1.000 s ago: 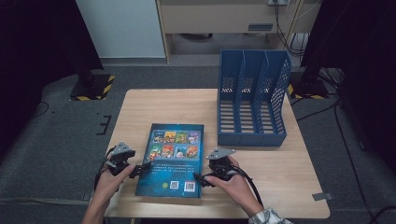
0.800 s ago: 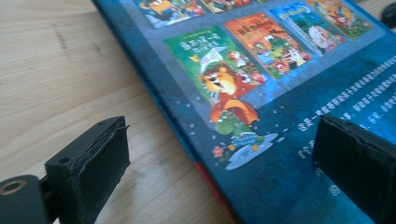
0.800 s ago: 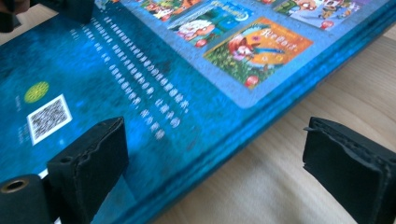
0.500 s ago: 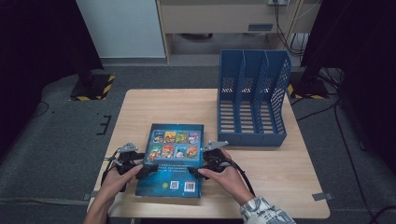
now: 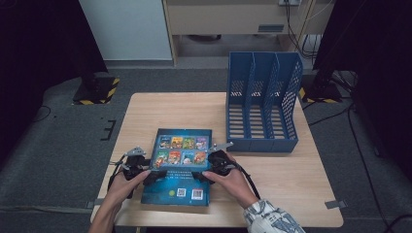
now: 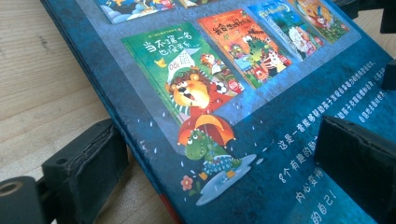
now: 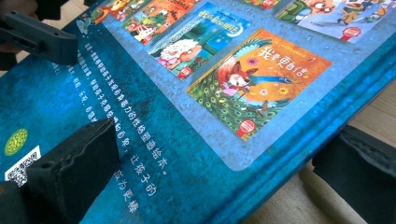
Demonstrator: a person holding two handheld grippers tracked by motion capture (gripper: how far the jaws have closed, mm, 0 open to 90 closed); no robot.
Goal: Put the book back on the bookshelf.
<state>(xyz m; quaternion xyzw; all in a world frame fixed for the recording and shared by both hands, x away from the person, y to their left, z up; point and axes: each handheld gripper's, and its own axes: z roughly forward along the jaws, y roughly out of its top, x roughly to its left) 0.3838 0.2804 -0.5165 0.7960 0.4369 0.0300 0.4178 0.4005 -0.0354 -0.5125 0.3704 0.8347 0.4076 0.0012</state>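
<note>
A blue picture book [image 5: 180, 170] lies flat, back cover up, at the front of the wooden table [image 5: 170, 111]. My left gripper [image 5: 148, 175] is at the book's left edge and my right gripper [image 5: 199, 175] at its right edge, each held by a hand. In the left gripper view the book [image 6: 224, 93] runs between the open jaws of my left gripper [image 6: 219, 158], one jaw beside the edge on the table and one over the cover. In the right gripper view my right gripper [image 7: 215, 161] straddles the book [image 7: 187, 116] the same way, jaws wide apart.
A blue three-slot file rack [image 5: 262, 104] stands upright at the back right of the table, just beyond the book's far right corner. Bare wood lies to the left and right of the book. Dark floor and cables surround the table.
Both grippers have moved inward from beside the book until their jaws straddle its left and right edges. The book has stayed in place.
</note>
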